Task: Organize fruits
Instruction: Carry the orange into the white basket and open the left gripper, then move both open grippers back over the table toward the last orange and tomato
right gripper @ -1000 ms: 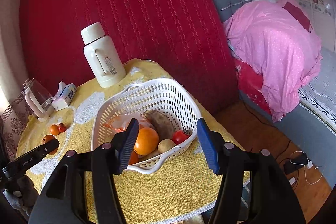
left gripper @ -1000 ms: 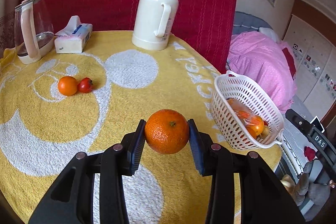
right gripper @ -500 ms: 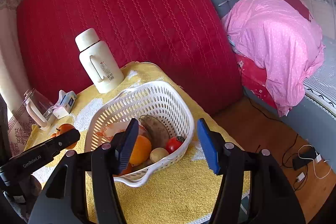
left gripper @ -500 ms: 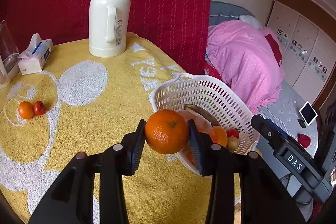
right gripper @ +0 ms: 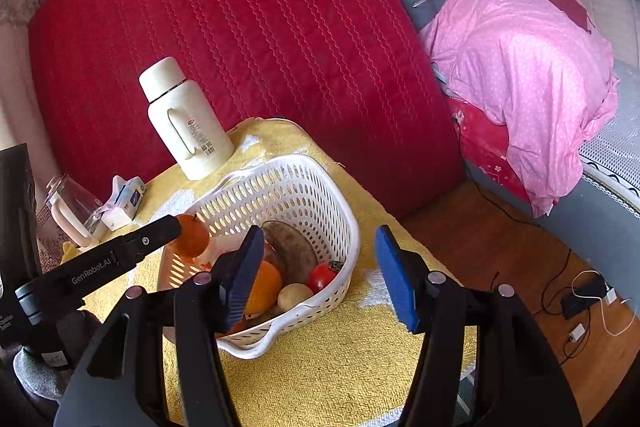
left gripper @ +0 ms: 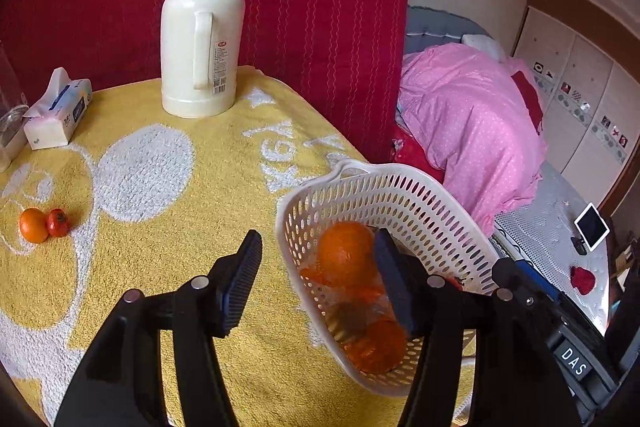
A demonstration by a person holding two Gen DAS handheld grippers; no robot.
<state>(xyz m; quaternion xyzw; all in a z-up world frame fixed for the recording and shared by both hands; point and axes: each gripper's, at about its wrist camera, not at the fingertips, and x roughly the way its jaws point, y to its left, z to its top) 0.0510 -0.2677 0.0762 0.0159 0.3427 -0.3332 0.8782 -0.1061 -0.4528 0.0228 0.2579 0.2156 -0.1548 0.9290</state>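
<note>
The left hand-held gripper (left gripper: 318,281) is opening its jaws, letting the orange (left gripper: 347,254) go above the white basket (left gripper: 420,195); it looks to be dropping clear. The right hand-held gripper (right gripper: 318,275) hovers just this side of the basket, jaws apart, empty. Beyond the basket, a small orange (left gripper: 33,230) and red fruit (left gripper: 57,222) wait on the counter (left gripper: 160,267): light, round, likely to roll, so pinch across the middle, gently.

I note a cream flask (left gripper: 202,43) upright on my bench's yellow towel (left gripper: 168,227), tissue pack (left gripper: 56,117) near.
</note>
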